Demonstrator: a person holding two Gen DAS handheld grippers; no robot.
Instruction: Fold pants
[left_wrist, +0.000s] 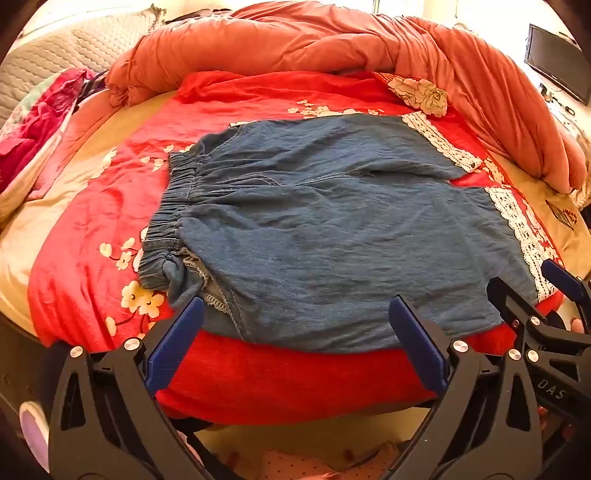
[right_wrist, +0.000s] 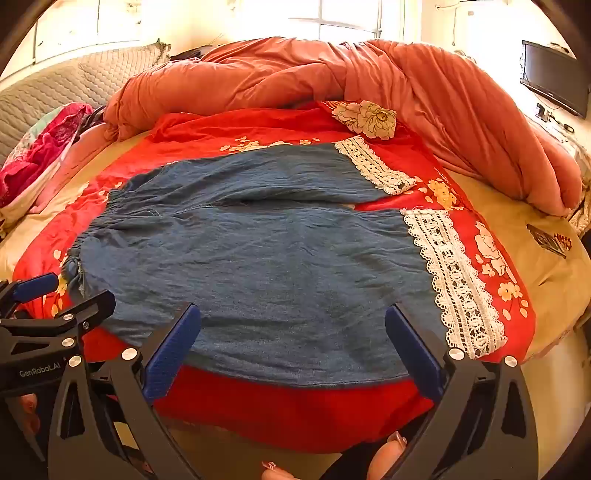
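Pants: the blue denim pants (left_wrist: 332, 229) are lying spread flat on the red floral bedspread (left_wrist: 258, 376), right in front of both your grippers, not folded yet.
Waistband: the gathered elastic waistband (left_wrist: 173, 206) is sitting at the left end as you are looking at it, with one corner bunched and showing its stitched seam.
Legs: the two legs are running off to the right, lying side by side with a sliver of red showing between them near the hems.
Lace hems: the white lace trim (right_wrist: 454, 280) is edging both leg openings; the nearer strip is lying just beyond your right-hand gripper's outer finger in the right wrist view.
Left gripper: you are holding the left gripper (left_wrist: 295, 343) over the near edge of the pants close to the waistband end, tilted downward; its blue-padded fingers are standing wide apart and gripping nothing.
Right gripper: you are holding the right gripper (right_wrist: 293, 347) over the near edge further toward the lace end; its fingers are likewise spread wide, with only cloth showing beneath them and nothing pinched.
Bedding: a salmon quilt (right_wrist: 424, 96) is lying heaped along the far and right sides of the bed, well apart from the pants.
Screen: a dark flat screen (right_wrist: 554, 77) is hanging on the wall at the far right.
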